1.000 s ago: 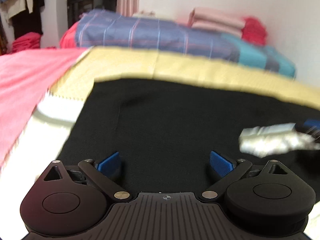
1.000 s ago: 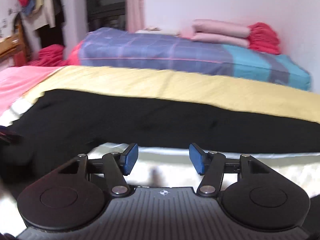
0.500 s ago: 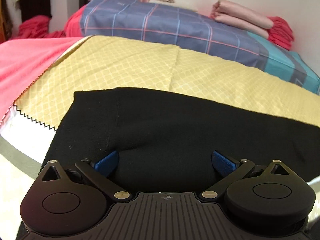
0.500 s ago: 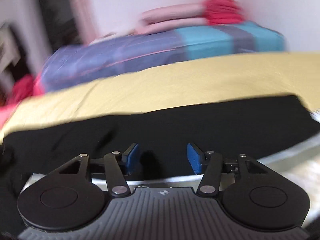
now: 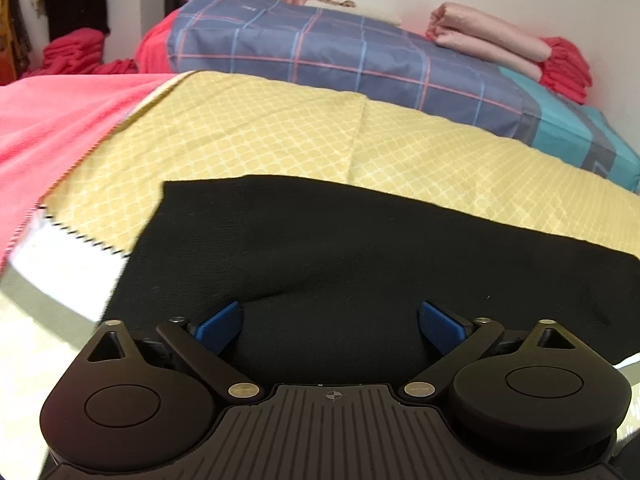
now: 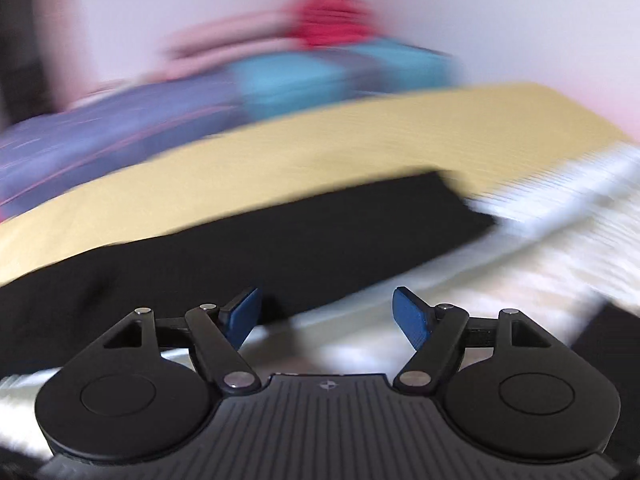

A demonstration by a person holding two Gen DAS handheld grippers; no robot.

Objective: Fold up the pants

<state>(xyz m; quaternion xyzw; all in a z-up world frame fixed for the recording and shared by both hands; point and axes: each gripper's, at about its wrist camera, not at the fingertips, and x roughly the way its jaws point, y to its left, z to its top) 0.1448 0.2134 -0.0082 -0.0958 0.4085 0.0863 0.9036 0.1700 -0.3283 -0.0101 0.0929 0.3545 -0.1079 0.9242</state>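
Nearest the left wrist camera, the left tongs [image 5: 331, 322] hang released, blue pads spread wide over the black pants [image 5: 360, 256]. The right tongs [image 6: 326, 312] are likewise released, over the pants' [image 6: 248, 240] near hem in a blurred view. The pants lie flat along the bed's near edge, long axis running left to right, on a yellow sheet [image 5: 280, 128]. Farther back sits a plaid quilt [image 5: 340, 52].

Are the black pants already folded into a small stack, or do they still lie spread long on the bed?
Spread long. The black fabric pants lie flat as one band across the yellow patterned bedcover, reaching both views.
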